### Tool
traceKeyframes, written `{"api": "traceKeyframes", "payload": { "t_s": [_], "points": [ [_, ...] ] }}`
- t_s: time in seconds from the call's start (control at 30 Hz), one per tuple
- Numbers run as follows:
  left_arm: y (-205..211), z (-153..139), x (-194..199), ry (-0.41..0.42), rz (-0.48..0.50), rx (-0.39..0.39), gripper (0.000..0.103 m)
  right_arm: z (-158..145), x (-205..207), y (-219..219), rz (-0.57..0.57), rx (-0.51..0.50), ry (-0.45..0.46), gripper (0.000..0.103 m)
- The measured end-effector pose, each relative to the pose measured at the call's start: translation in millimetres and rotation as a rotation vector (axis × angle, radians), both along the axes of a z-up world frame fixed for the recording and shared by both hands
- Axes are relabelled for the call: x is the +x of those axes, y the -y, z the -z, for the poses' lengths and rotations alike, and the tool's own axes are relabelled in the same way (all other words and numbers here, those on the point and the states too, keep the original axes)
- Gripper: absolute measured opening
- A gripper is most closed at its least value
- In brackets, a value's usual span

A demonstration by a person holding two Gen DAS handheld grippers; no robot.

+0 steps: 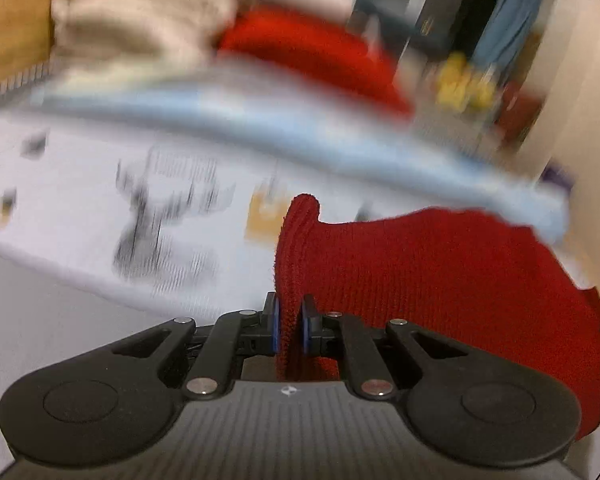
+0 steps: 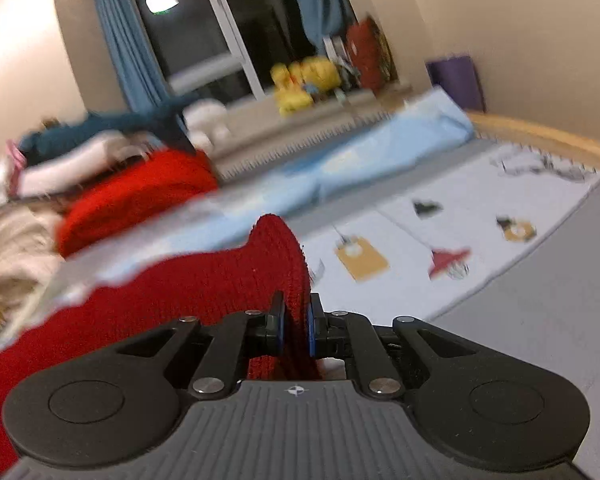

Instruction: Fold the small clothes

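A red knitted garment (image 1: 440,272) hangs between my two grippers, lifted off the surface. My left gripper (image 1: 290,324) is shut on one edge of it, the cloth spreading to the right. My right gripper (image 2: 295,324) is shut on another edge of the same red garment (image 2: 180,292), which spreads to the left. Both views are blurred by motion.
A light blue cloth (image 2: 360,160) lies across the patterned white mat (image 2: 440,216). A pile of clothes, with a red item (image 2: 140,196) and cream ones (image 2: 12,248), sits at the left. Yellow toys (image 2: 300,80) stand on the window ledge. The wooden edge (image 2: 560,140) runs at right.
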State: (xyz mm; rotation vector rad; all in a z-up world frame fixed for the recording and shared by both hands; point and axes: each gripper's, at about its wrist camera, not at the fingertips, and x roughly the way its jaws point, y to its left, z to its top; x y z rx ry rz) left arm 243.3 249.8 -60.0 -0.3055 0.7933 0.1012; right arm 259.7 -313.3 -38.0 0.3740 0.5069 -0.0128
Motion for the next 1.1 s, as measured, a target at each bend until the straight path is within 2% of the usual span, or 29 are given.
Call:
{"api": "traceKeyframes", "payload": {
  "t_s": [0.07,0.1,0.17,0.2,0.27,0.33,0.4,0.43,0.47,0.5,0.57,0.6,0.63,0.7,0.73,0.77,0.83,0.9,1.07,1.1],
  "points": [
    [0,27,12,-0.164,-0.001,0.009,0.011,24,20,-6,-0.005,-0.008,-0.149,0.010],
    [0,34,13,-0.201,-0.011,0.011,0.011,42,31,-7,-0.018,0.001,-0.259,0.010],
    [-2,28,13,-0.162,-0.022,-0.003,0.011,63,42,-11,-0.005,-0.027,-0.387,0.010],
    [-2,22,11,-0.125,-0.022,-0.005,0.010,67,44,-11,0.007,-0.027,-0.400,0.010],
    [0,7,5,-0.033,-0.023,0.002,0.010,55,43,-13,0.017,-0.024,-0.341,0.010],
    [7,-8,-2,0.087,-0.018,0.048,0.010,35,37,-17,0.008,-0.031,-0.225,0.010],
    [14,-18,0,0.143,-0.027,0.113,0.011,13,25,-26,-0.012,-0.062,-0.057,0.010],
    [13,-17,1,0.136,-0.037,0.122,0.012,6,22,-29,-0.012,-0.088,-0.007,0.010],
    [12,-14,5,0.105,-0.043,0.110,0.014,3,19,-33,-0.001,-0.118,0.029,0.010],
    [10,-9,9,0.059,-0.046,0.088,0.018,4,20,-32,0.013,-0.126,0.028,0.011],
    [9,-1,14,-0.032,-0.033,0.065,0.024,18,30,-24,0.029,-0.086,-0.078,0.017],
    [9,1,15,-0.058,-0.010,0.064,0.028,30,37,-19,0.035,-0.054,-0.176,0.018],
    [8,2,12,-0.077,0.008,0.056,0.037,40,40,-15,0.048,-0.041,-0.246,0.018],
    [2,10,9,-0.162,0.025,-0.013,0.049,49,40,-8,0.053,-0.034,-0.320,0.023],
    [-5,19,7,-0.218,0.032,-0.065,0.051,53,39,-4,0.039,-0.016,-0.347,0.026],
    [-10,30,4,-0.299,0.041,-0.119,0.051,56,39,-1,0.022,0.008,-0.379,0.029],
    [-11,49,-2,-0.434,0.068,-0.139,0.051,64,33,1,-0.018,0.027,-0.456,0.034],
    [-9,51,-10,-0.458,0.104,-0.112,0.051,71,24,5,-0.045,0.027,-0.535,0.042],
    [-11,50,-24,-0.470,0.102,-0.152,0.049,77,-1,9,-0.040,0.053,-0.599,0.047],
    [-9,49,-26,-0.471,0.109,-0.155,0.036,77,-5,11,-0.034,0.068,-0.606,0.047]
  ]
}}
